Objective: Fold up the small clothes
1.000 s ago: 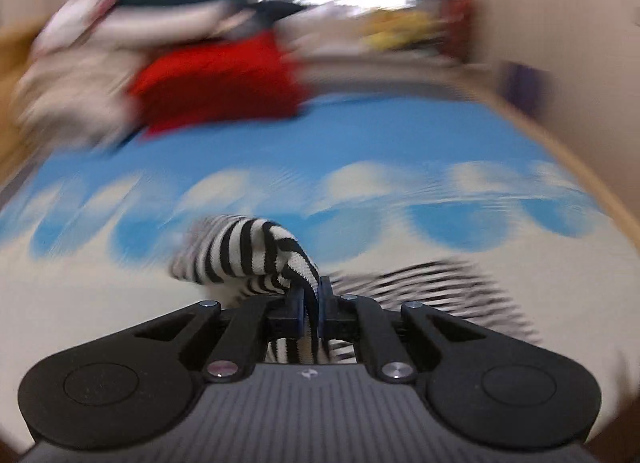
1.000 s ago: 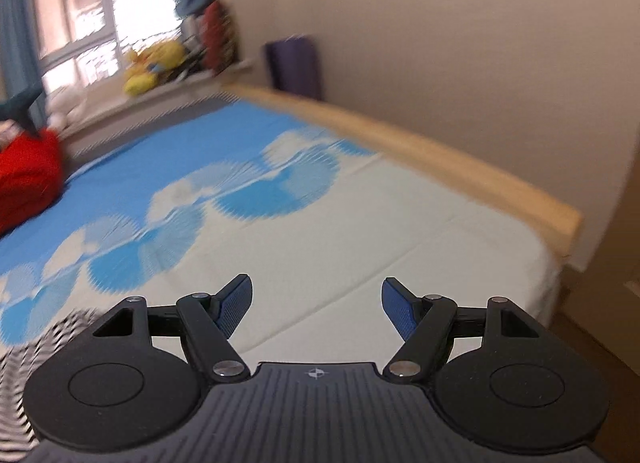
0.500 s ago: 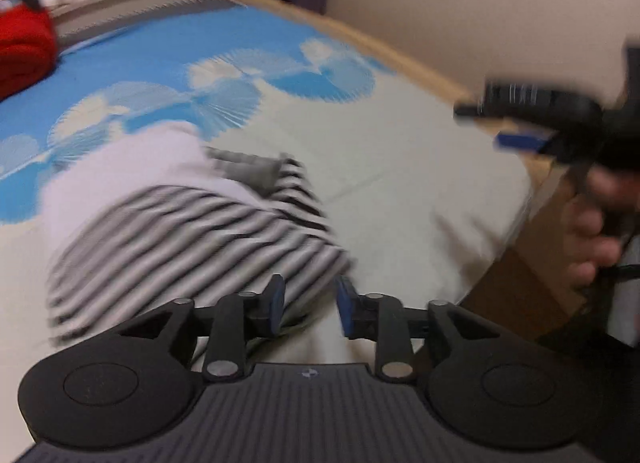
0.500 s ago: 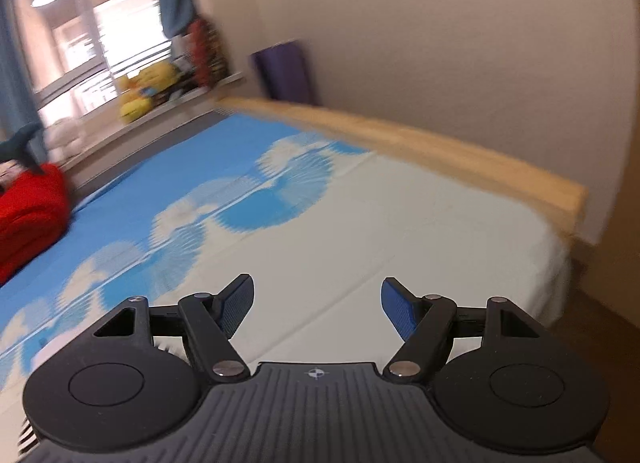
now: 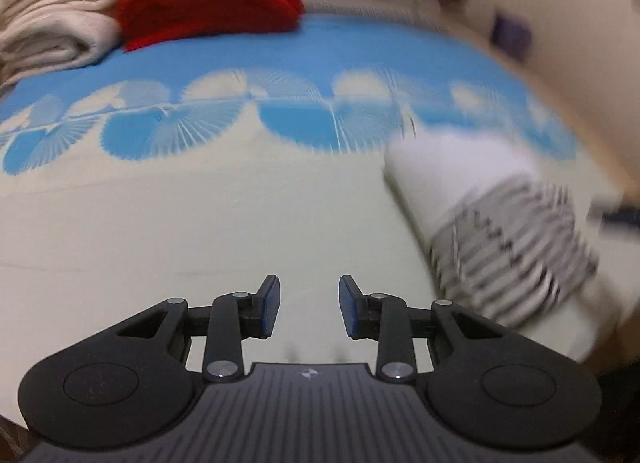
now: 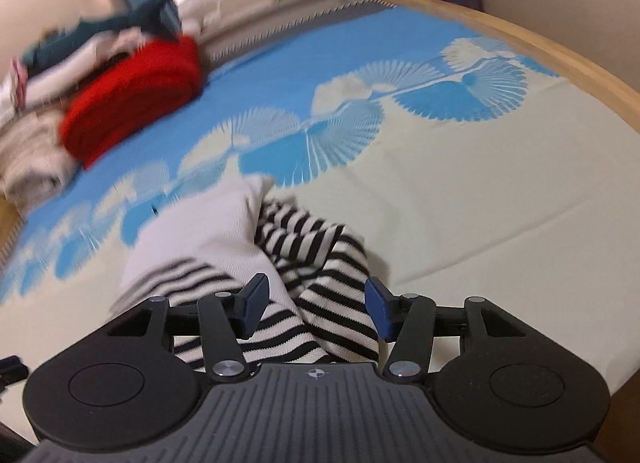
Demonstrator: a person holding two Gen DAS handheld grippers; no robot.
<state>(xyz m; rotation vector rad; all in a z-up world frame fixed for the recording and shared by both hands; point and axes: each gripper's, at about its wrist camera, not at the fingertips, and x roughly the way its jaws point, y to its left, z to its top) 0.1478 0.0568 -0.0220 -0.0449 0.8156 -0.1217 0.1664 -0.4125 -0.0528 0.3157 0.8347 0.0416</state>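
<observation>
Both grippers gape, holding nothing: left (image 5: 308, 305) over bare sheet (image 5: 200, 223), right (image 6: 316, 305) above the garment (image 6: 280, 263), which runs lengthwise away from it.

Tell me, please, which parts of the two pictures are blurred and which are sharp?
Left wrist view: the striped garment and the far bed edge are smeared by motion, while the left gripper is sharp. Right wrist view: the striped garment and right gripper are fairly sharp; the red pile and the window area are blurred, with bright glare at the window.
</observation>
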